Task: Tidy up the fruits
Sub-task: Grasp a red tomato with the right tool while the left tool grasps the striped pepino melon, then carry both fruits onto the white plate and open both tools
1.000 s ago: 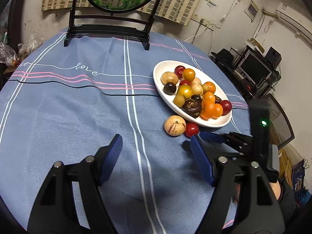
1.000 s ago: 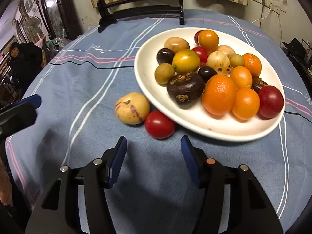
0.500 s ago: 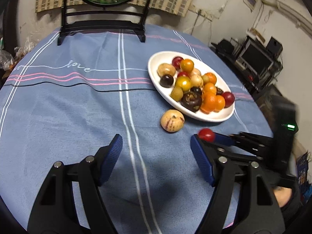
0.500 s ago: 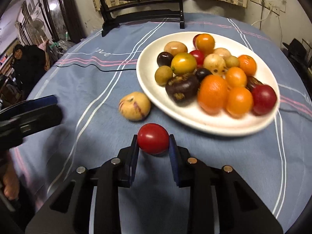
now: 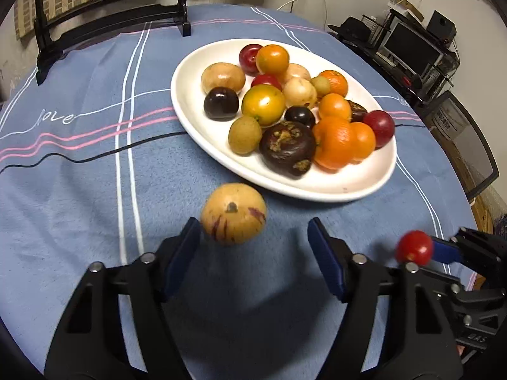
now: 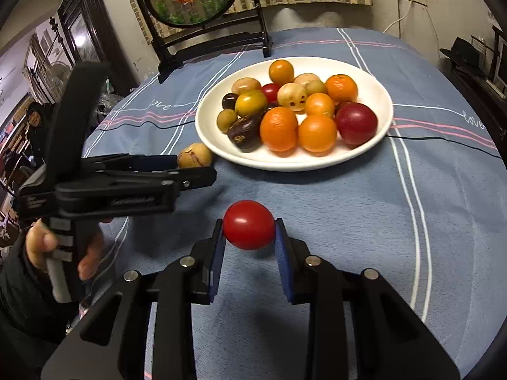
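A white oval plate (image 5: 193, 120) heaped with several oranges, plums and dark fruits sits on the blue striped tablecloth. Just in front of it lies a yellow purple-streaked fruit (image 5: 233, 213). My left gripper (image 5: 253, 231) reaches around this fruit with its jaws closing. The left pad is almost at the fruit and the right pad stands well clear. My right gripper (image 6: 248, 232) is shut on a red tomato (image 6: 248, 224), held above the cloth in front of the plate (image 6: 377, 95). The same tomato (image 5: 413, 247) shows at the right of the left wrist view.
A black wooden stand (image 6: 206, 41) with a round painted panel stands at the table's far edge. A person's hand (image 6: 41, 247) grips the left tool's handle. The table edge curves off at right, with a desk and monitor (image 5: 412, 44) beyond it.
The right gripper shut on the red tomato, lifted it and carried it away from the yellow fruit. The left gripper moved forward and down to the yellow fruit and its jaws narrowed.
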The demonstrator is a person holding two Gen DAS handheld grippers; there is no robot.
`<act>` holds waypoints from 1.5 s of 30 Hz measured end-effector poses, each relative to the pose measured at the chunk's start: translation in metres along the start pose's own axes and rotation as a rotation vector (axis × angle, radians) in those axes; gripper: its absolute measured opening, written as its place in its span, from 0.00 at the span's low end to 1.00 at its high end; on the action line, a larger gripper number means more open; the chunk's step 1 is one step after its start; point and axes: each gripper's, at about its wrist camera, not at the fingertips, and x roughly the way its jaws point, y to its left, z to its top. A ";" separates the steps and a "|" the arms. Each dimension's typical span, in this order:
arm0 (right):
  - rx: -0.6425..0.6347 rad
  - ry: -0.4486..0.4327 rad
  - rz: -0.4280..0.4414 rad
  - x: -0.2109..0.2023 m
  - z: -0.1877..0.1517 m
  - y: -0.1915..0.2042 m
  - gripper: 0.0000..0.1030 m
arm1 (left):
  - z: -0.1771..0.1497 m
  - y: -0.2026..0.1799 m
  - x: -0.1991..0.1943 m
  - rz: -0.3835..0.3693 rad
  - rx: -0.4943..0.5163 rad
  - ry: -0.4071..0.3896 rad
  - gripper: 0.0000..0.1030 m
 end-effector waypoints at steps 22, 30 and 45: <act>0.004 -0.031 0.010 -0.013 0.009 -0.001 0.30 | -0.029 -0.017 -0.073 -0.095 -0.017 -0.122 0.41; -0.050 -0.056 -0.028 -0.011 0.062 -0.012 0.30 | 0.040 -0.029 -0.064 -0.077 0.032 -0.134 0.41; -0.093 0.028 -0.090 0.062 0.125 -0.025 0.49 | 0.130 -0.010 0.028 -0.040 -0.003 -0.011 0.62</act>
